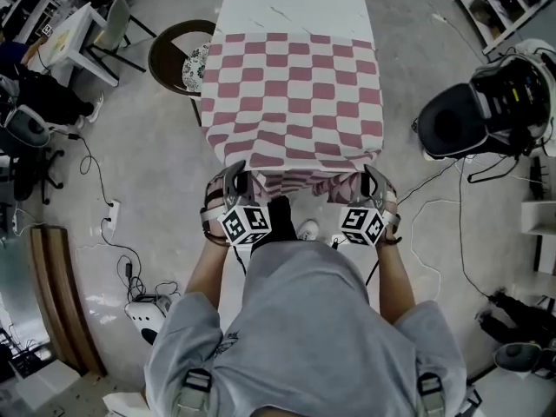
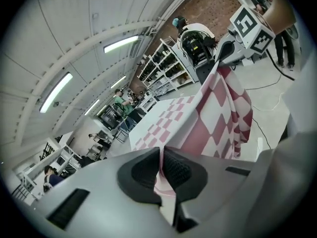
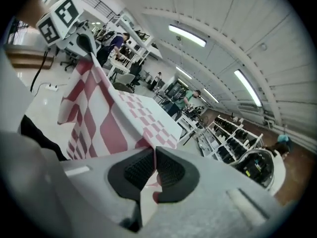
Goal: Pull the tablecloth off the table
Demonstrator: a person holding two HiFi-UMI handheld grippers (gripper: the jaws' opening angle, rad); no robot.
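Left gripper [image 2: 161,168] clamped on cloth [image 1: 291,94] edge; right gripper [image 3: 154,170] clamped on it too; cloth covers the near part of the table [image 1: 287,3].

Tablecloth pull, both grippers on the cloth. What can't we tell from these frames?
- Legs of the table: head view, hidden under its top and the tablecloth.
- Pads of the left gripper and right gripper: head view, covered by the gripper bodies; the gripper views show both shut on the tablecloth.
- Seat of the chair: head view, partly behind the table.
- What the people behind do: gripper views, too small.
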